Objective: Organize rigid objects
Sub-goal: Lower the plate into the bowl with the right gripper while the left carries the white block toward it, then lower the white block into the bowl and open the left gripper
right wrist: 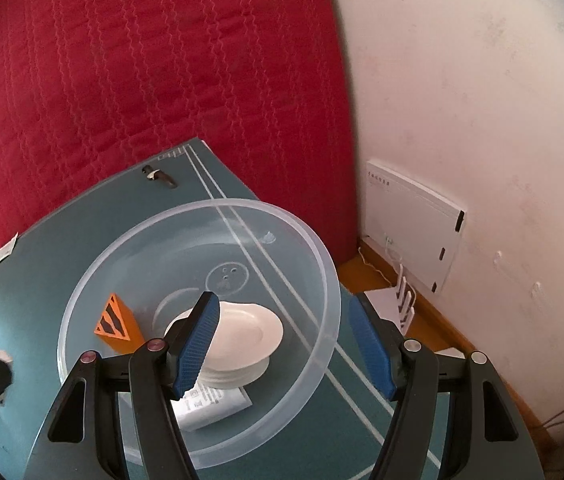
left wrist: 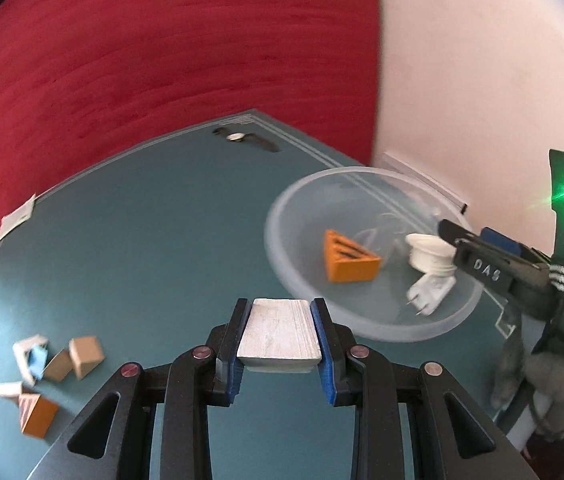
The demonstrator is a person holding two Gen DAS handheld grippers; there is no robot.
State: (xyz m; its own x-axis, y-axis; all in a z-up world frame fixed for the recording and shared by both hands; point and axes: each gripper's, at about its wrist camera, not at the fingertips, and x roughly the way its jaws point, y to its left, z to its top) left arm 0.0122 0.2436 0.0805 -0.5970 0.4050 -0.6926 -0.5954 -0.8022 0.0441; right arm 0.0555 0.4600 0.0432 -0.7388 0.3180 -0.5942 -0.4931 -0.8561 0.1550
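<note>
My left gripper [left wrist: 279,306] is shut on a pale whitish-grey wooden block [left wrist: 279,336] and holds it above the teal table [left wrist: 141,240], just left of a clear plastic bowl [left wrist: 294,280]. Inside the bowl lie an orange triangular piece [left wrist: 348,258], a white round ridged piece [left wrist: 428,254] and a white plug adapter [left wrist: 428,294]. My right gripper [right wrist: 282,302] is open and straddles the bowl's near right wall [right wrist: 332,320], one finger inside above the white round piece [right wrist: 249,332], the other outside. The orange piece [right wrist: 115,322] sits at the bowl's left.
Several loose wooden and orange blocks [left wrist: 41,364] lie at the table's left. A wristwatch [left wrist: 237,137] rests near the far edge. A red quilted cover [right wrist: 141,80] hangs behind the table, and a white panel [right wrist: 414,232] leans against the wall on the right.
</note>
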